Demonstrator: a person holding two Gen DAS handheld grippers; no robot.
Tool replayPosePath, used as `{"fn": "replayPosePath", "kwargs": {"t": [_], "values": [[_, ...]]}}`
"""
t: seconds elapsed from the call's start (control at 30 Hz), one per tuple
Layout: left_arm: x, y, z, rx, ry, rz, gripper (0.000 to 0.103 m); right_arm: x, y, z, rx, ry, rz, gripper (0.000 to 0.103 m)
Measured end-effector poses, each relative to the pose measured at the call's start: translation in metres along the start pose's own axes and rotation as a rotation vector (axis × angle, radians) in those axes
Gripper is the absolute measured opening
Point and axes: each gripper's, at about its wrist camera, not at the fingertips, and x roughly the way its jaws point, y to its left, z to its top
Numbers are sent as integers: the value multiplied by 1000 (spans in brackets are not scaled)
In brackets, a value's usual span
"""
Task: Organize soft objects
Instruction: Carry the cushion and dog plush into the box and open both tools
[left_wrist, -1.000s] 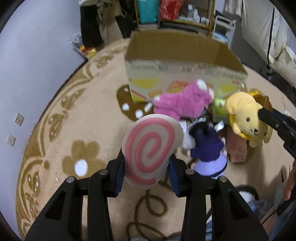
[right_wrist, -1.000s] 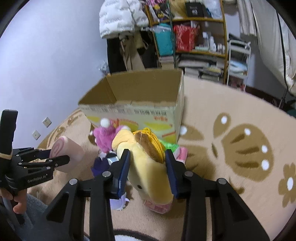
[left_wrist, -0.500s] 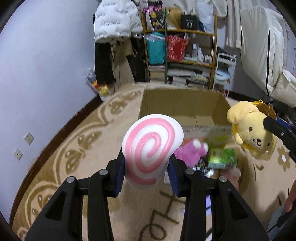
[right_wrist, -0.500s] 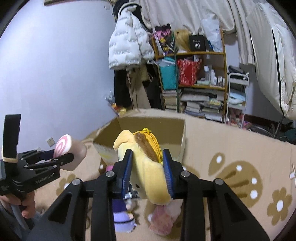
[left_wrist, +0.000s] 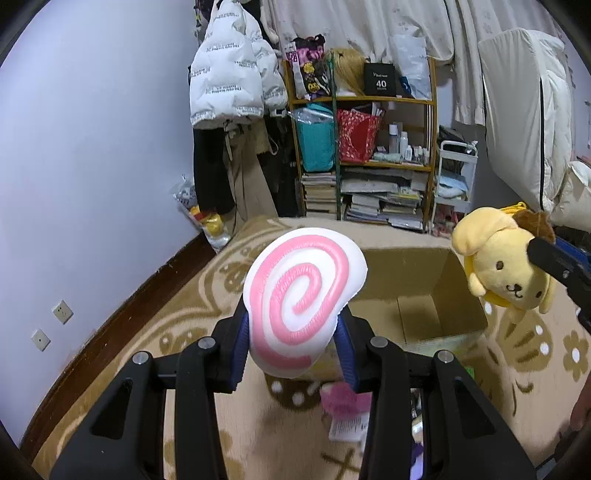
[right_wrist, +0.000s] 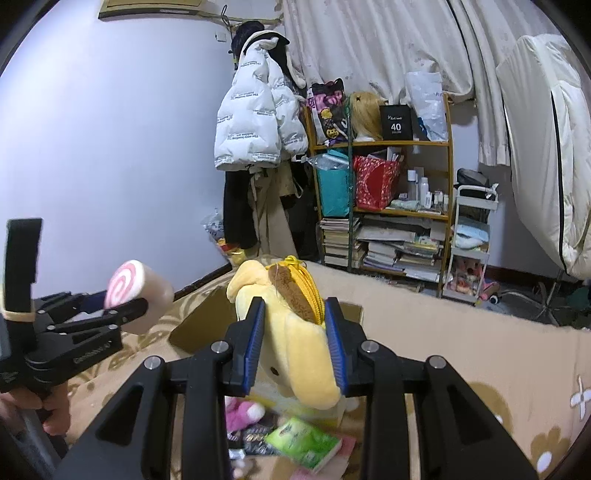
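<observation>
My left gripper (left_wrist: 293, 354) is shut on a white soft roll with a pink swirl (left_wrist: 303, 295) and holds it up in front of the open cardboard box (left_wrist: 424, 291). It also shows in the right wrist view (right_wrist: 138, 295). My right gripper (right_wrist: 295, 349) is shut on a yellow plush dog (right_wrist: 291, 332), held above the box (right_wrist: 199, 328); the dog shows at the right of the left wrist view (left_wrist: 504, 267). A pink plush (right_wrist: 240, 411) and a green packet (right_wrist: 303, 443) lie on the carpet below.
A beige patterned carpet (left_wrist: 177, 325) covers the floor. A cluttered shelf (left_wrist: 380, 158), hanging coats (left_wrist: 229, 85) and a white trolley (right_wrist: 471, 240) stand behind the box. A purple wall (left_wrist: 74, 184) runs on the left.
Both grippers have risen with their toys and now sit higher over the box; the floor toys have dropped toward the bottom of both views.
</observation>
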Motion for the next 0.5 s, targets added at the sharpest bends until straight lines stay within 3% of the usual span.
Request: {"fn": "replayPosePath", "kwargs": {"t": [0.5], "values": [[54,-9,12,3,25,-36,41,77,-4,-7,-22,69,-29,34]]}}
